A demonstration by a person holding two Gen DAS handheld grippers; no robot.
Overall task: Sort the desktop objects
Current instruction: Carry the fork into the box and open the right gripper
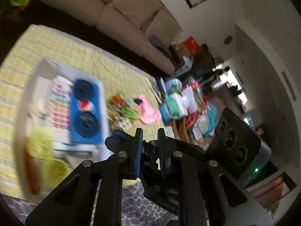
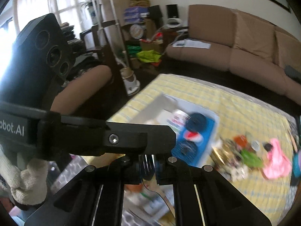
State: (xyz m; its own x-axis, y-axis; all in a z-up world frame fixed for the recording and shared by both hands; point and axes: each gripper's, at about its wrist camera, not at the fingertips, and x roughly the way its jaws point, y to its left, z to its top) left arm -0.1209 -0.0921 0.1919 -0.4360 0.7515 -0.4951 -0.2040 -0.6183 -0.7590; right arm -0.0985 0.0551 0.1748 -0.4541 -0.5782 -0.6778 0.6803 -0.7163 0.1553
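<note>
Presently, my left tongs (image 1: pixel 149 143) are narrowly parted, pinching a small dark, blurred item. My right tongs (image 2: pixel 148 166) clamp a black fork (image 2: pixel 147 166). At ten o'clock on the desk (image 1: pixel 116 66): white tray (image 1: pixel 101 98) with blue speaker (image 1: pixel 84 111).

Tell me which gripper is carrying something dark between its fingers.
The right gripper: a dark fork sits clamped between its pads. The left gripper shows only its own mechanism in the gap.

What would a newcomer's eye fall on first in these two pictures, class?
Probably the blue speaker with a Pepsi logo, lying in a white tray on the yellow checked cloth. Next, the bright pink item among blurred clutter to the tray's right, then the brown sofa behind the table.
</note>
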